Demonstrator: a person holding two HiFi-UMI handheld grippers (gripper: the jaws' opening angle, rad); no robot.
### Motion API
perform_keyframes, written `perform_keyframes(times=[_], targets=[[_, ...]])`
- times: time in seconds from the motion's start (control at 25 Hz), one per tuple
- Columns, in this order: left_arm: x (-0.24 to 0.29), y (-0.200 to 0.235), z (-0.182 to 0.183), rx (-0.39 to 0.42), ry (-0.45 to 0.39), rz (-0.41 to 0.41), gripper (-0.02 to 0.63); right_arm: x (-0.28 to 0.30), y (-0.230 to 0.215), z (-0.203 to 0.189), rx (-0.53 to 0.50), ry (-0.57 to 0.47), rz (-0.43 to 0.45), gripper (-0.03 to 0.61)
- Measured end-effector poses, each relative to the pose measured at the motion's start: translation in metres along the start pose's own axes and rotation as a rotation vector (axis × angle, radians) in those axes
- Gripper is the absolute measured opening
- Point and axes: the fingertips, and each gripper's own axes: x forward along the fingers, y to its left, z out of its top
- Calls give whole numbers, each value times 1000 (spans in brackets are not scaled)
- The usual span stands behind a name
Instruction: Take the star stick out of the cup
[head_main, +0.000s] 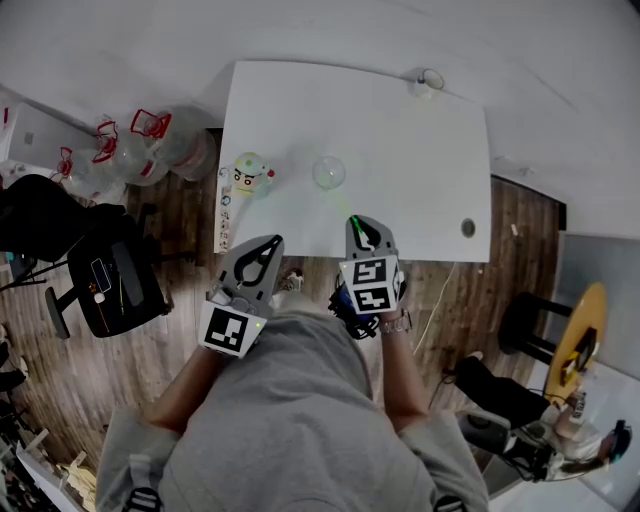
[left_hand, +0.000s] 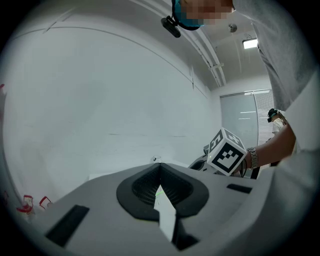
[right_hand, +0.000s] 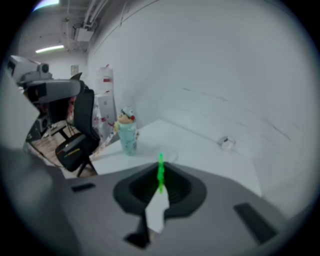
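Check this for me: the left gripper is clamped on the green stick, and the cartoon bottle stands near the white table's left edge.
Wrong gripper. The right gripper is clamped on the green stick, as the right gripper view shows; the left gripper is shut, away from it. The cartoon bottle does stand near the white table's left edge.

White rectangular tabletop (head_main: 400, 150), pushed up to a pale wall, over a wooden floor (head_main: 180, 215). Near the left edge, upright, a pale-green tumbler (head_main: 247, 175) topped with a cartoon figure. Just to its right and apart from it, a clear round cup (head_main: 328, 172). By the far edge, a small clear item (head_main: 430, 81), too small to identify. Toward the near right corner, a dark round hole (head_main: 468, 228).
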Motion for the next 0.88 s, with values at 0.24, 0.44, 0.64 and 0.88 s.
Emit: perform_keyframes(times=[0.24,0.44,0.64,0.88], targets=[[-4,-4,-1,8,0,-2,32,-12,-3,-2,43,-20,-12,44],[-5,-7,2,27,-9,1,32,-23,-9,-3,73,-42,-24,44],[-7,-14,3,33,-14,2,32,-31,-12,-4,96,-62,-32,44],[-10,-22,5,43,-16,1,32,-41,-16,-6,129,-85,-37,44]])
